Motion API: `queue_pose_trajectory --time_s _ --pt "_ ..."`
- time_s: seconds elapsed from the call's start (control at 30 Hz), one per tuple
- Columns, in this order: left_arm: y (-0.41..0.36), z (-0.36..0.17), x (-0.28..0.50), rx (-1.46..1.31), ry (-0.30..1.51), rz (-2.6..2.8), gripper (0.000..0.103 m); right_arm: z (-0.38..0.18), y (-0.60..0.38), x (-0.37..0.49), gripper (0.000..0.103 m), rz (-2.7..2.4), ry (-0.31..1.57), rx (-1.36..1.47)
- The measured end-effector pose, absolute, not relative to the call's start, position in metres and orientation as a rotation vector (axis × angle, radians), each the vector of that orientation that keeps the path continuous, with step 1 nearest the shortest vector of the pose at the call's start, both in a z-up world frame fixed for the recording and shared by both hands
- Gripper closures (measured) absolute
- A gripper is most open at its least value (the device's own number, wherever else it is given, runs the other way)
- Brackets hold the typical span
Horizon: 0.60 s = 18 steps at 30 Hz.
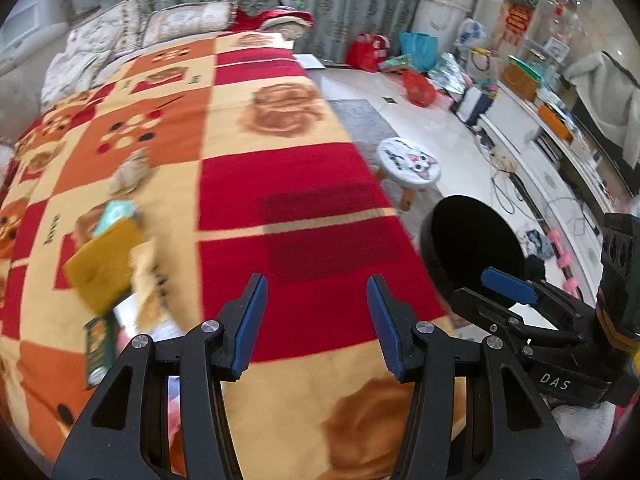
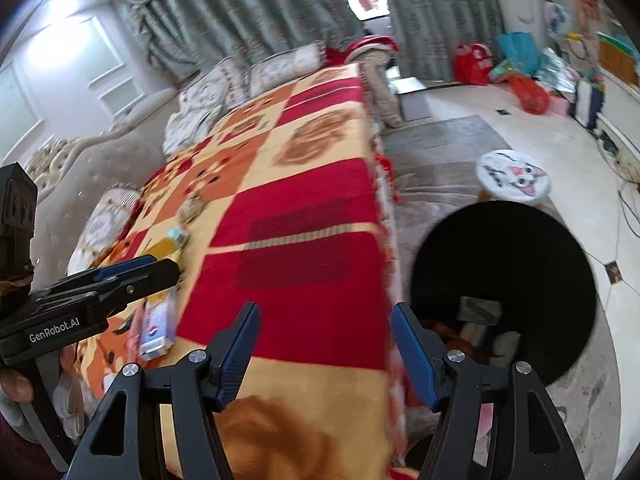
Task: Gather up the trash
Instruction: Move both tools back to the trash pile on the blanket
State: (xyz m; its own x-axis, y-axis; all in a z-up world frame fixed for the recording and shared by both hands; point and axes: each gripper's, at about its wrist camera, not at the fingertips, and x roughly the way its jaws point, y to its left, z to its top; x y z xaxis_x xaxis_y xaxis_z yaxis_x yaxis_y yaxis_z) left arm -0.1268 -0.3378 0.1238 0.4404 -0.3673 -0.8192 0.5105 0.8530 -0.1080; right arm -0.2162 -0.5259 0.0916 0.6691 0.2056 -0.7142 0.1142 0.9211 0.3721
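Left of the empty fingers (image 1: 317, 322) lies trash (image 1: 105, 270).

Both wrist cameras looked steeply down along their fingers from near the blanket (image 1: 296, 184). The left view faced its near end; the right view sat further right, above the bin (image 2: 504, 280). Both shared blanket, bin, stool (image 1: 408, 164) and far curtains.

blanket (image 1: 296, 200): over table | litter (image 1: 104, 264): on blanket, left part | bin (image 2: 504, 280): on floor, right of table, trash inside | stool (image 2: 514, 178): behind bin | cushions (image 1: 184, 20): behind table
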Motion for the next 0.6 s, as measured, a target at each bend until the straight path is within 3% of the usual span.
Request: queue_pose_trajectory --time_s 0.6 --pt "-0.158 0.123 -0.137 -0.002 1.047 -0.353 0.053 0.088 -0.385 -0.179 0.029 0.312 0.915 0.251"
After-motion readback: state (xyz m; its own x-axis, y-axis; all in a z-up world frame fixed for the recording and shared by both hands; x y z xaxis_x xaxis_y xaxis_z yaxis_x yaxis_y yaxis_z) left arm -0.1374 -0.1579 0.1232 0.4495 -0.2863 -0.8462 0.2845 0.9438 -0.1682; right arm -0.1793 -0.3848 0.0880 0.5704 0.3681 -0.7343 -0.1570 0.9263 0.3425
